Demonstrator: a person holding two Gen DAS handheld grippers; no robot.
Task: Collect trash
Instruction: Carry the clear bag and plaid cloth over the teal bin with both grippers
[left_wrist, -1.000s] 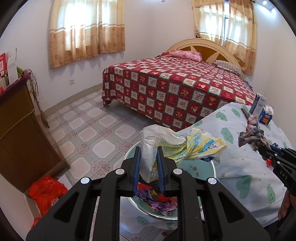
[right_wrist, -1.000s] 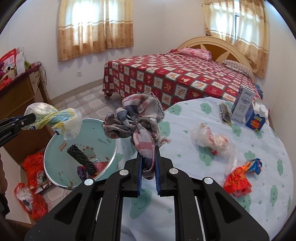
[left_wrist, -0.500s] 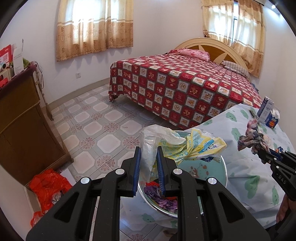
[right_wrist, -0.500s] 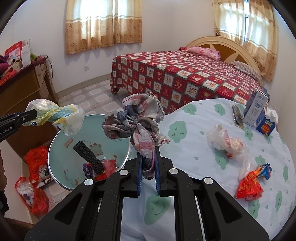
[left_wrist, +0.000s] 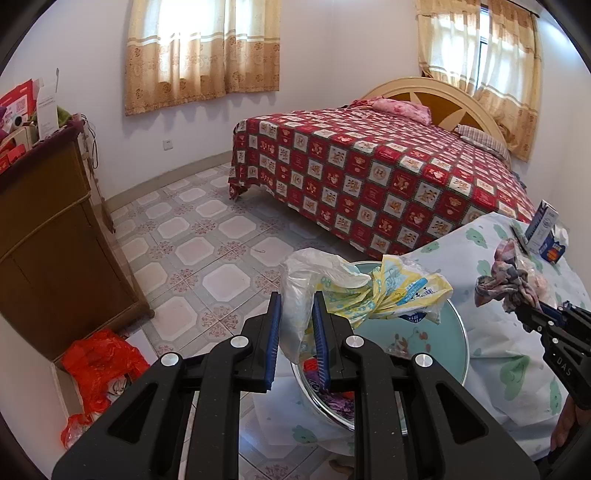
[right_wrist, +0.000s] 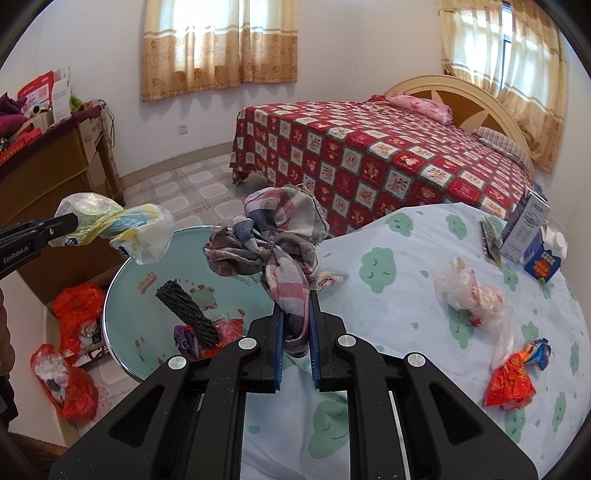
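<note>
My left gripper (left_wrist: 297, 306) is shut on a crumpled white and yellow plastic bag (left_wrist: 369, 290) and holds it above a pale green basin (left_wrist: 454, 347) at the table's edge. The bag also shows in the right wrist view (right_wrist: 122, 225), over the basin (right_wrist: 122, 280). My right gripper (right_wrist: 295, 306) is shut on a plaid cloth (right_wrist: 273, 236) and holds it above the table beside the basin's rim. The basin holds a black ribbed roll (right_wrist: 186, 314) and some purple and red wrappers (right_wrist: 207, 334).
The table (right_wrist: 406, 295) has a light blue cloth with green clouds. On it lie a clear plastic wad (right_wrist: 472, 299), a red-orange wrapper (right_wrist: 511, 378), a carton (right_wrist: 524, 229) and a blue box (right_wrist: 543, 264). A bed (right_wrist: 369, 147) stands behind, a wooden cabinet (left_wrist: 48, 251) left, red bags (left_wrist: 99, 365) on the floor.
Both grippers have shifted a little over the second; the basin sits farther right in the left wrist view. The bag and the cloth remain clamped and held up.
</note>
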